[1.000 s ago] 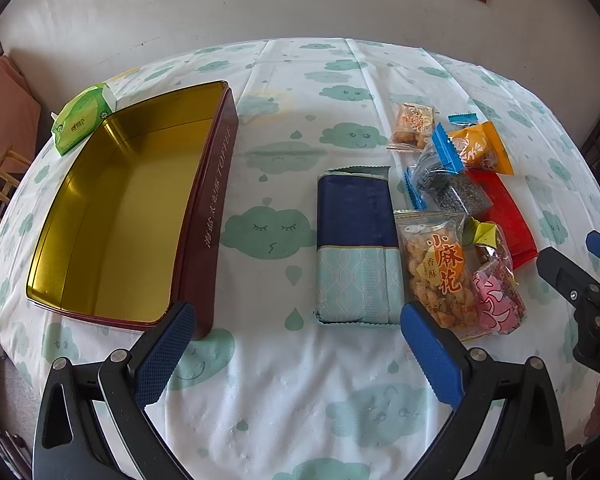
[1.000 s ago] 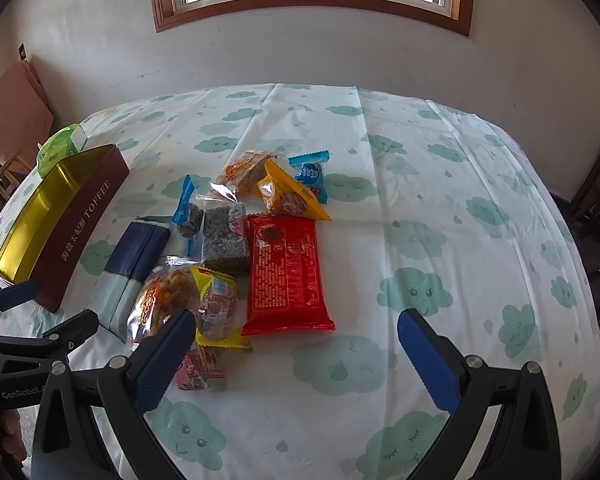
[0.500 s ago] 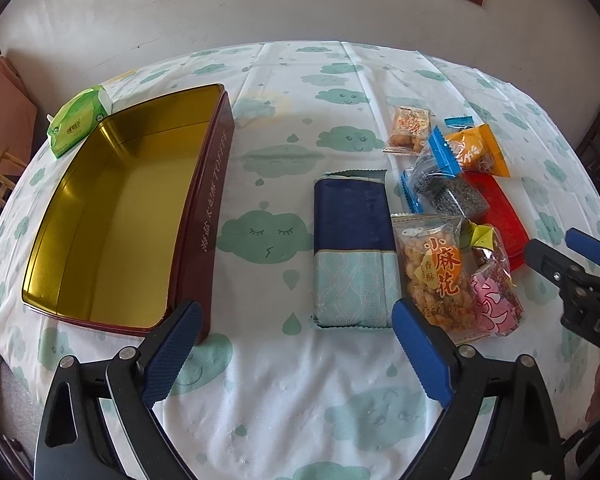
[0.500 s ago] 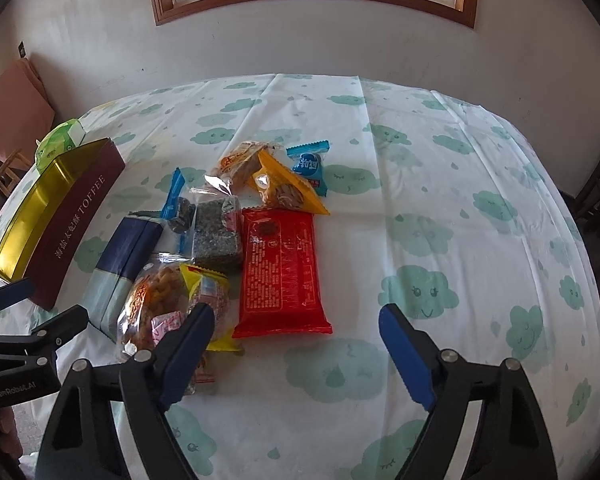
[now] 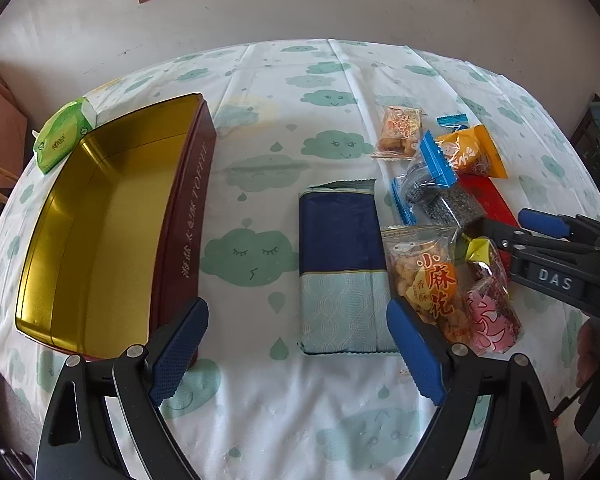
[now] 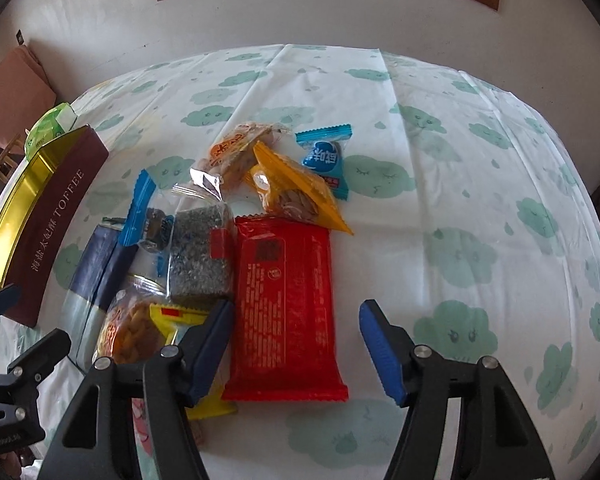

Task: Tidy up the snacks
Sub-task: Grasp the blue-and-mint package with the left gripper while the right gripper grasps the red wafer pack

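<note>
Left wrist view: the left gripper (image 5: 296,344) hangs over the near edge of the cloud-print tablecloth (image 5: 260,80). Its jaws have just been closing a little yet stand wide apart, with nothing between them. The landmark is the navy and pale-blue packet (image 5: 342,268), lying flat just beyond the gripper. Well to the left of it sits the open toffee tin (image 5: 100,232), gold inside and maroon outside, with a green tissue pack (image 5: 62,138) at its far corner. Touching the packet's right edge is a clear bag of fried dough twists (image 5: 424,276), and just right of that a pink-printed sweet bag (image 5: 490,316). Beyond the packet to the right lie a dark seed bar in a blue-edged wrapper (image 5: 440,192), an orange pouch (image 5: 470,152) and a small clear biscuit bag (image 5: 398,132). The right gripper (image 5: 516,226) reaches in from the right, above the red packet (image 5: 488,204).

Right wrist view: the right gripper (image 6: 296,344) has its jaws astride the near end of the red packet (image 6: 286,308). They have just been closing, but the pads seem not to touch the wrapper, though the left pad's edge is hard to judge. The navy packet (image 6: 100,256) lies to the left of the red one, with the seed bar (image 6: 200,256) between them. A small blue sweet (image 6: 326,158) lies far behind.
</note>
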A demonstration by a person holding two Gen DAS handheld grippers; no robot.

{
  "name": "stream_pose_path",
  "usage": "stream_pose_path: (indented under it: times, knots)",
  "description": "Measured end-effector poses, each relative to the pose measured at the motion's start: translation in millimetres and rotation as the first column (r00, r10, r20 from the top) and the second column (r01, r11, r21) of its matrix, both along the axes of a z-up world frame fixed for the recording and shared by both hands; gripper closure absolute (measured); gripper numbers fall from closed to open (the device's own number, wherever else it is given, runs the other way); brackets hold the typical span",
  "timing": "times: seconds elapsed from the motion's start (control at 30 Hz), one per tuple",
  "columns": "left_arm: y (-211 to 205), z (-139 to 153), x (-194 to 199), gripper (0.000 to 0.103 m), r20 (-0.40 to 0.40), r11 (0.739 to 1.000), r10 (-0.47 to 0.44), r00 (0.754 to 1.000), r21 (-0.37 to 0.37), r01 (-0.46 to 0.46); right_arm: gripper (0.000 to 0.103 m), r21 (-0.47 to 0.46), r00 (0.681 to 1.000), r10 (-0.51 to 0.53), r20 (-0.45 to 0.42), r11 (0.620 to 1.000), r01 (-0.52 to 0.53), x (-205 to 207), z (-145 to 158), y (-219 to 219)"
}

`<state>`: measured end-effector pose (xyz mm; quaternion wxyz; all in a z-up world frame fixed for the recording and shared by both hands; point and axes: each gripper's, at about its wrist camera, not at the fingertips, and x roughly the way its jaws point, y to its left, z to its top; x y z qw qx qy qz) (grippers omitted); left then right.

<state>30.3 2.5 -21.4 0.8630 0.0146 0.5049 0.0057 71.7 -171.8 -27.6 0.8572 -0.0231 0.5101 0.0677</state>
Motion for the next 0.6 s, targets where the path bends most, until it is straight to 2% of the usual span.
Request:
stream_pose_path:
  times: [0.1,0.17,0.27,0.47,0.6]
  knots:
    - [-2,0,4,0.015,-0.01,1.0,-0.01,1.0,0.0,0.01,0.04,-0.002,1.0,0.003,-0.011,1.0,-0.003,8,-4,3]
    - [-2,0,8,0.016,-0.017,1.0,-0.012,1.0,0.0,0.012,0.05,-0.015,1.0,0.01,0.004,1.0,-0.01,9,-4,4]
    - [-2,-3,14,0.018,-0.045,1.0,-0.005,0.999,-0.025,0.003,0.056,-0.018,1.0,0.025,0.019,1.0,-0.025,9,-4,4]
    - [-4,-10,26,0.023,-0.111,0.996,-0.011,0.994,-0.093,0.001,0.058,-0.007,0.999,-0.027,0.027,1.0,0.027,0,-2,-19]
    - [-7,-11,36,0.025,-0.121,0.996,-0.008,0.993,-0.091,-0.003,0.058,0.0,0.997,-0.071,0.025,0.997,0.071,-12,-2,-40]
